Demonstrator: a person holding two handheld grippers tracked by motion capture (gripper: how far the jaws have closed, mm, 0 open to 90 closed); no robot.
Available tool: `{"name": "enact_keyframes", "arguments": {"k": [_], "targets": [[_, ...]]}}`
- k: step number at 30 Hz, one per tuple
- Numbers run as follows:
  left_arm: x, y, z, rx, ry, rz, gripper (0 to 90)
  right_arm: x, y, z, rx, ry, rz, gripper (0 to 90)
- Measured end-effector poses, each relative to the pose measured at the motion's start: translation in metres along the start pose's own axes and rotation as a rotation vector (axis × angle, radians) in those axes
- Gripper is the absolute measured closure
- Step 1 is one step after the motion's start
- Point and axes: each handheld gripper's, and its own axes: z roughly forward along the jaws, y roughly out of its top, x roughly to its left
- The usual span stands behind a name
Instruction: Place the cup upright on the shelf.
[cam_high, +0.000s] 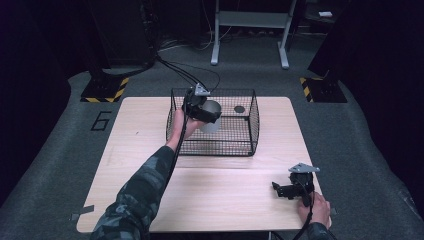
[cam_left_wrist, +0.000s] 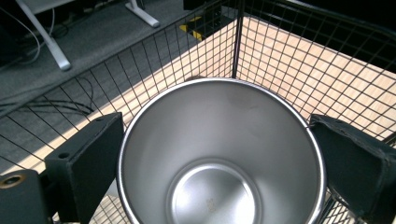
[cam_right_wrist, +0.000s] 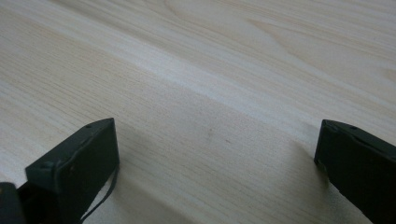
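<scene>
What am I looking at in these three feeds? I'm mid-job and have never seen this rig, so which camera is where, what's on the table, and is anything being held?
There is no robot here: a person holds a two-jaw tool in each hand. The high view looks down on a wooden table from above the person's side. On it stands a black wire basket with a small dark round thing inside.

The left hand-held gripper reaches into the basket. Its own camera looks along its jaws, which sit on either side of a shiny metal cup, apparently clamping it. The cup is empty, open end toward the camera.

The right hand-held gripper is near the table's front right corner. Its camera shows its jaws apart over bare wood, holding nothing.
</scene>
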Motion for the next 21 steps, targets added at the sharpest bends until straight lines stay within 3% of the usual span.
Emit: {"name": "enact_keyframes", "arguments": {"k": [21], "targets": [[0.000, -0.012, 0.029, 0.102, -0.010, -0.017, 6.3, 0.000, 0.000, 0.000, 0.000, 0.000, 0.000, 0.0]]}}
